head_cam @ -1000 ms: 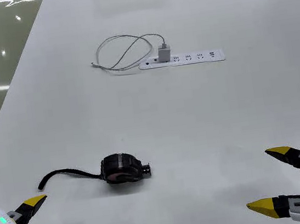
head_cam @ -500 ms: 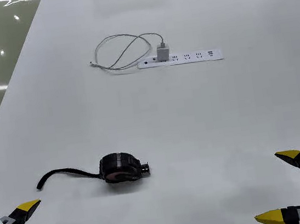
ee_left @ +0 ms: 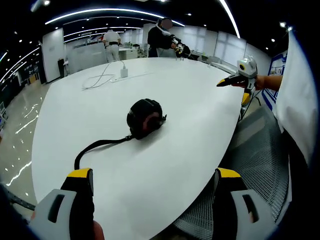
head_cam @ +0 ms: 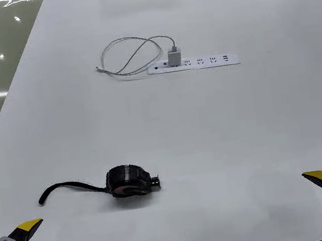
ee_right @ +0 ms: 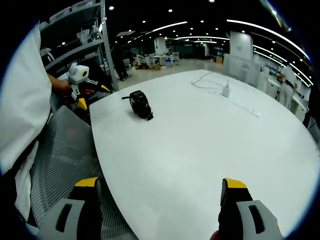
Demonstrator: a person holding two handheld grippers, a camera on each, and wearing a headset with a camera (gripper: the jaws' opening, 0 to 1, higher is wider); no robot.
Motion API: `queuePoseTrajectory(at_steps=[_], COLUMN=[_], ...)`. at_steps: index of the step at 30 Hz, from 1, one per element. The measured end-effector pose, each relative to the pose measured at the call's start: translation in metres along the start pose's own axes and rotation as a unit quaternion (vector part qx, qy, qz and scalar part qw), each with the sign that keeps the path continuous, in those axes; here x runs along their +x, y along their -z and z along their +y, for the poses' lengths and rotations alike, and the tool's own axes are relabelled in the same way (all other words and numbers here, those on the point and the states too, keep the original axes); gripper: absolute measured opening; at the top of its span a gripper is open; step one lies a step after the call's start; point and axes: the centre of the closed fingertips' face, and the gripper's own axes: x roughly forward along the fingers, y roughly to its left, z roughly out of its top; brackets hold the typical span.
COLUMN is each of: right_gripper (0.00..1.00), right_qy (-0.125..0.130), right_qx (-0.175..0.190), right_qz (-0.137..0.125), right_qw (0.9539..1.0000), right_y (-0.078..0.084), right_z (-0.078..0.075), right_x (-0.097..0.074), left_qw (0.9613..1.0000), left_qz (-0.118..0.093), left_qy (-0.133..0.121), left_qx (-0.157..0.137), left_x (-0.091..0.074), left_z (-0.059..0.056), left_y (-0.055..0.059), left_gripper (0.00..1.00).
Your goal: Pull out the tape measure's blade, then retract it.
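Over the last second I had drawn both hand-held grippers back toward my edge of the worktop (head_cam: pixel 221 124), while the tape measure (head_cam: pixel 128 181) had not moved. My left hand-held gripper (ee_left: pixel 154 176) and right hand-held gripper (ee_right: pixel 160 183) both stood with jaws wide apart, holding nothing. No blade showed outside the case, so I judged the pull either finished or not yet begun. The tape measure lay near, ahead of the left hand-held gripper, its black strap (head_cam: pixel 63 187) trailing toward it. It was well apart from the right one, ahead and to its left.
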Motion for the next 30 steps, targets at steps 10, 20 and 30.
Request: queuePoseTrajectory(at_steps=[10, 20, 30], right_gripper=[0.99, 0.99, 0.99], right_qy=[0.0, -0.002, -0.003], right_qx=[0.004, 0.009, 0.01], right_qz=[-0.003, -0.002, -0.001], right_qw=[1.0, 1.0, 0.9999], right_y=[-0.0034, -0.0016, -0.0011], right_z=[0.0001, -0.0004, 0.0004], right_x=[0.0056, 0.0051, 0.0057], left_qw=[1.0, 0.9998, 0.9999], left_qz=[0.006, 0.003, 0.001], left_qy=[0.003, -0.002, 0.008], left_qx=[-0.002, 0.02, 0.009], left_x=[0.0005, 0.0015, 0.0031], left_z=[0.0014, -0.0003, -0.0025], left_y=[0.0047, 0.0025, 0.0026], left_gripper=[0.96, 0.89, 0.94])
